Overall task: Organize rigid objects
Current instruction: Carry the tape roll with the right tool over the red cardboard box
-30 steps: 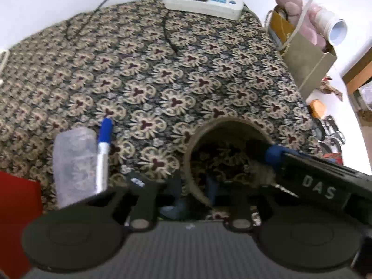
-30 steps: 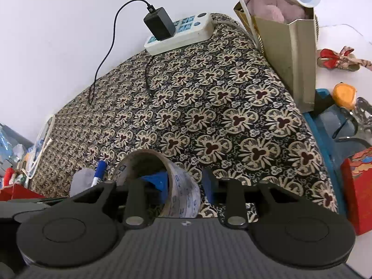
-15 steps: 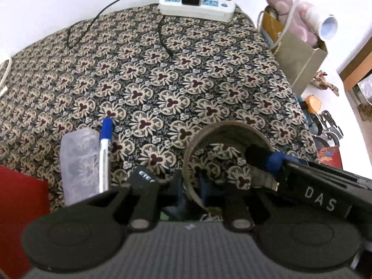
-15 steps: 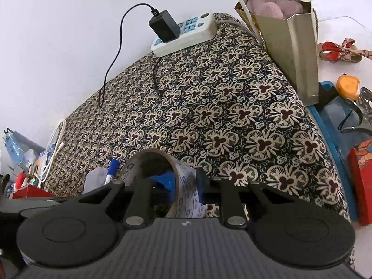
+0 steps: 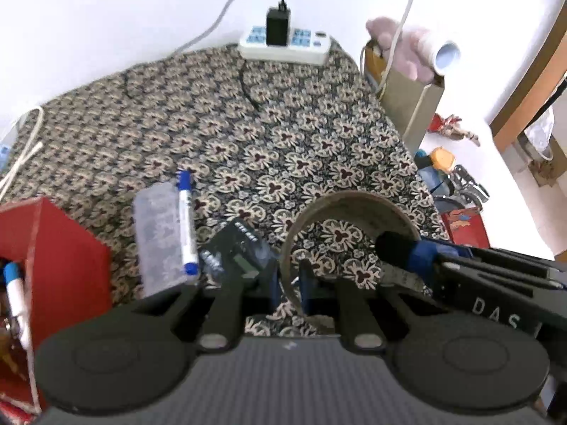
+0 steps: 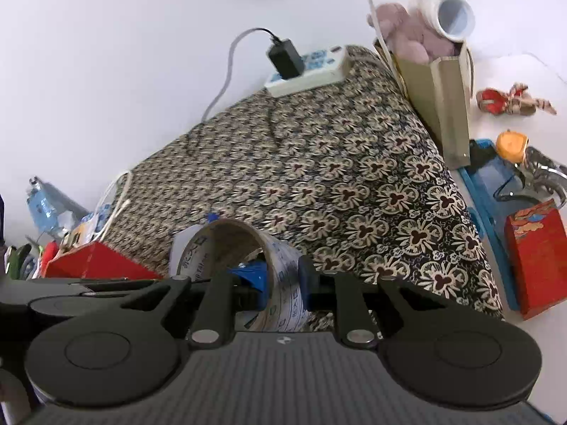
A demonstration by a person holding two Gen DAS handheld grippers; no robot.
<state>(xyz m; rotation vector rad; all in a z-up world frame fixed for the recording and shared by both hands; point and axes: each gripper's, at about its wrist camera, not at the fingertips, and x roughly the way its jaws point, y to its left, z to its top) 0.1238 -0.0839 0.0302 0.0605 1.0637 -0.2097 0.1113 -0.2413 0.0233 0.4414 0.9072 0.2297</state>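
Observation:
A brown cardboard tape roll (image 5: 349,209) with printed white tape on its outside (image 6: 287,283) hangs above the patterned cloth (image 5: 269,134), held from both sides. My left gripper (image 5: 288,285) pinches the roll's left wall, its jaws still closing with the pads pressing on it. My right gripper (image 6: 283,283) is shut on the opposite wall; its blue fingertips (image 5: 411,251) show inside the ring in the left wrist view. On the cloth to the left lie a blue marker (image 5: 186,219), a clear plastic case (image 5: 159,237) and a black device with a display (image 5: 237,248).
A red box (image 5: 53,258) holding another marker (image 5: 14,290) stands at the near left. A power strip (image 5: 283,47) with a charger sits at the cloth's far edge. A paper bag (image 6: 443,102) with a plush toy, a blue tray (image 6: 485,184) and a second red box (image 6: 535,258) stand right.
Both grippers shut on the tape roll's walls and rose with it off the cloth. The views pulled back, bringing the red box and the black device into sight.

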